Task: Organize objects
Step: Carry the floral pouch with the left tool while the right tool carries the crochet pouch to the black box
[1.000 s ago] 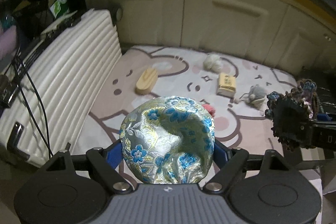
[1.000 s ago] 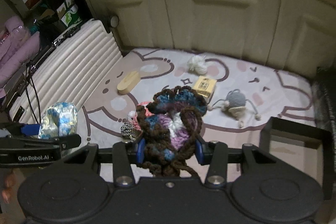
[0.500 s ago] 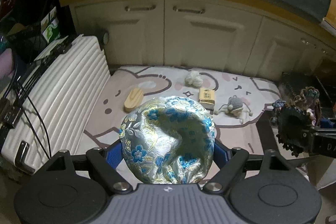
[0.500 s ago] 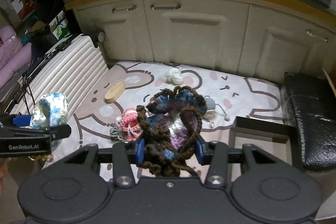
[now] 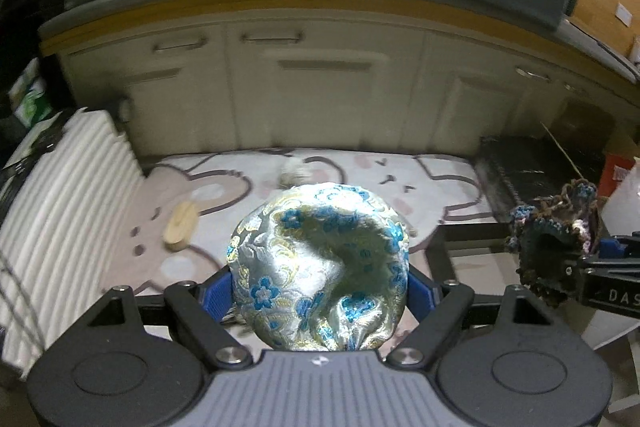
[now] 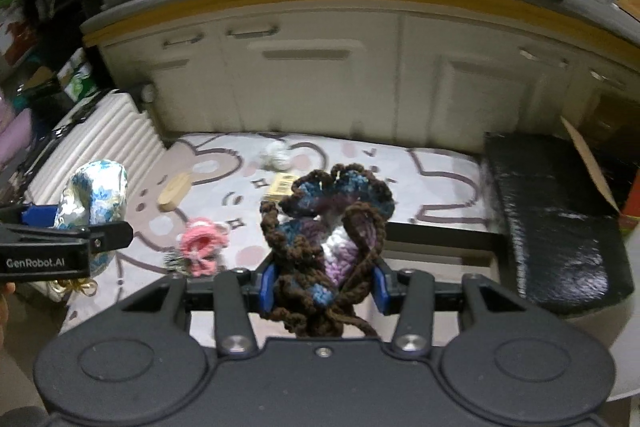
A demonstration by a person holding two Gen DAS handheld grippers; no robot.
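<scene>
A silk brocade pouch (image 5: 318,267), silver with blue flowers, sits squeezed between the blue pads of the left tool (image 5: 319,293), which grips it above a cartoon-printed play mat (image 5: 440,183). To its right, the right tool (image 6: 323,285) is clamped on a crocheted pouch (image 6: 330,227) of brown, blue, purple and white yarn, with loose brown cords hanging from it. Below them on the mat lie a wooden brush (image 5: 182,227), a white fluffy ball (image 6: 275,157), a small yellow box (image 6: 282,185) partly hidden behind the crocheted pouch, and a pink crocheted item (image 6: 200,245). A white ribbed suitcase (image 5: 60,211) lies along the mat's left edge, a black case (image 6: 556,219) along its right edge, and cream cabinet doors (image 5: 312,95) stand behind the mat.
</scene>
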